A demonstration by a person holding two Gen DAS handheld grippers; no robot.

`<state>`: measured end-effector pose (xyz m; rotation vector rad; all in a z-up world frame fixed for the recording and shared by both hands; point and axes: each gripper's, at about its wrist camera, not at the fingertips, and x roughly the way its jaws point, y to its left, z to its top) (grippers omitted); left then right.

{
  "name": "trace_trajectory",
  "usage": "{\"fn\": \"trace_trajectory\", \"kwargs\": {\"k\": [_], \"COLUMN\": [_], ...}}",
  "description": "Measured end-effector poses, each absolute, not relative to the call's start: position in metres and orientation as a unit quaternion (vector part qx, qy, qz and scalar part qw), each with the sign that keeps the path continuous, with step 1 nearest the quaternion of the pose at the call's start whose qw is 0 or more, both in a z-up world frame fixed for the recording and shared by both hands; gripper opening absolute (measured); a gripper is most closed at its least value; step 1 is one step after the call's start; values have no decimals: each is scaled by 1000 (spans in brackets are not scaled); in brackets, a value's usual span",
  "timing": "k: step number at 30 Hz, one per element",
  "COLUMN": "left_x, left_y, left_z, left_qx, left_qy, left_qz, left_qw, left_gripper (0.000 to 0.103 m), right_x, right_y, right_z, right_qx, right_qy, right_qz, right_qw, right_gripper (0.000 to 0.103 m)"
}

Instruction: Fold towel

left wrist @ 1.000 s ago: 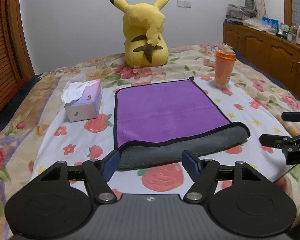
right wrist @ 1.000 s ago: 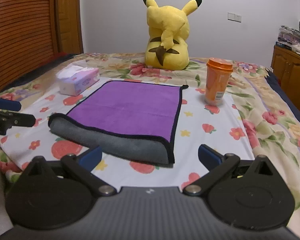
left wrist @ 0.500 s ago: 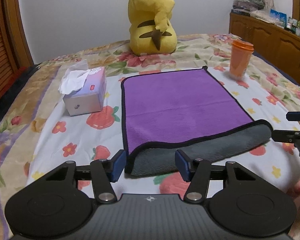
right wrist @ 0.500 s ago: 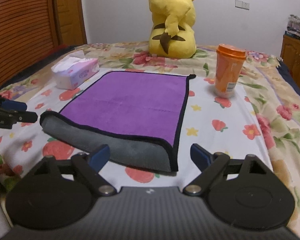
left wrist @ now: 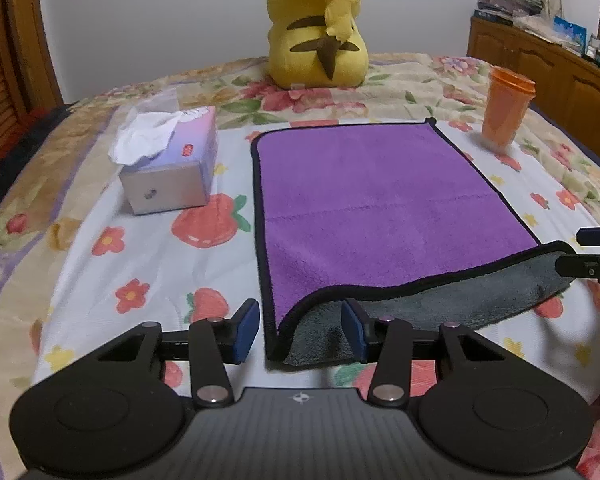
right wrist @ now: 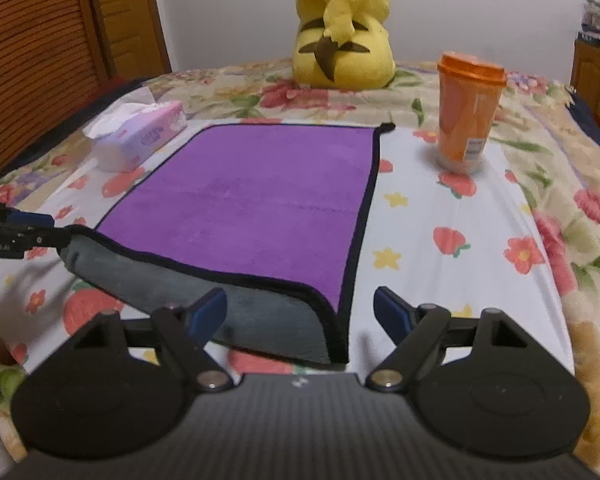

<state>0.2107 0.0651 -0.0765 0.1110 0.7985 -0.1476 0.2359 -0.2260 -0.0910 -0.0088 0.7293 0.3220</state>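
A purple towel [left wrist: 379, 200] with black trim and grey underside lies flat on the bed; it also shows in the right wrist view [right wrist: 252, 200]. Its near edge is curled over, showing a grey roll [left wrist: 439, 312]. My left gripper [left wrist: 298, 330] is open, its fingers on either side of the towel's near left corner. My right gripper [right wrist: 300, 312] is open around the near right corner. Each gripper's fingertips show at the edge of the other's view, the right in the left wrist view [left wrist: 587, 252] and the left in the right wrist view [right wrist: 24, 228].
A tissue box [left wrist: 168, 172] stands left of the towel. An orange lidded cup [right wrist: 465, 112] stands to its right. A yellow plush toy [left wrist: 319, 28] sits behind. A wooden cabinet [left wrist: 539, 64] lines the right wall.
Both grippers have moved forward and down to the towel's near corners. The left gripper's jaws have narrowed somewhat. The towel's left corner now lies between the left fingers.
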Motion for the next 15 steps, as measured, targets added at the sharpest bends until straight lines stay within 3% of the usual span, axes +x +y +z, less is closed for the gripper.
{"fn": "trace_trajectory", "kwargs": {"k": [7, 15], "left_x": [220, 221], "left_y": [67, 65], "left_z": [-85, -94], "left_qx": [47, 56], "left_qy": [401, 418], "left_qz": [-78, -81], "left_qw": [911, 903], "left_gripper": [42, 42], "right_x": [248, 254], "right_y": [-229, -230], "right_z": [-99, -104], "right_qx": [3, 14], "right_qy": [378, 396], "right_qz": [161, 184], "right_qw": [912, 900], "right_gripper": [71, 59]}}
